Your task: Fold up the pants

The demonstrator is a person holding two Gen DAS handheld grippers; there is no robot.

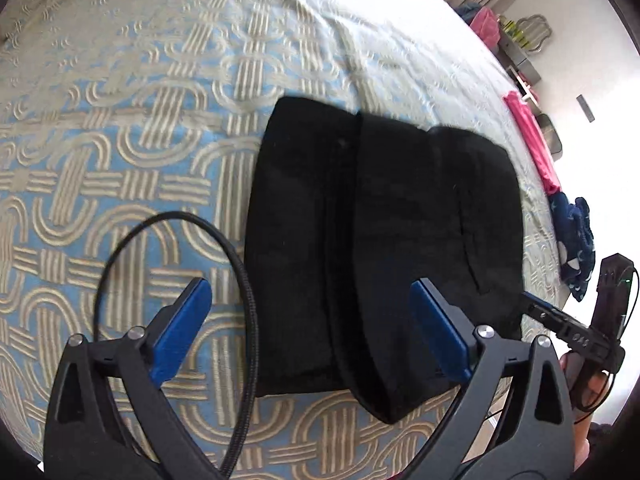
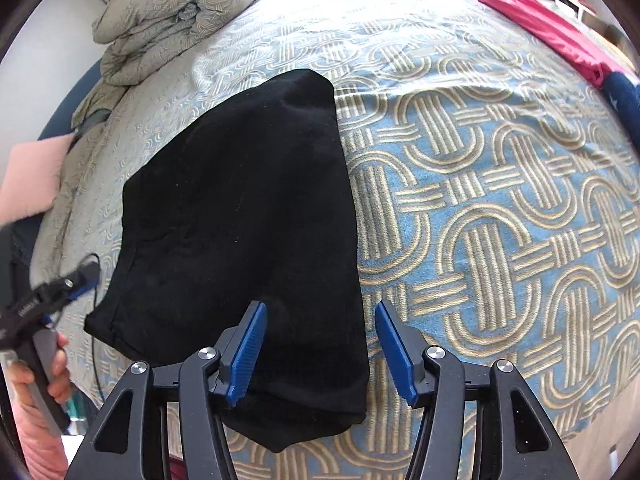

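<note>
Folded black pants on bedspread

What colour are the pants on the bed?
Black. The folded pants show best in the right wrist view.

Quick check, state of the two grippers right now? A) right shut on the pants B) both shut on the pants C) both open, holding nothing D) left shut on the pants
C: the left gripper and the right gripper both show spread blue fingers with nothing between them, and the black pants lie folded on the bedspread.
</note>
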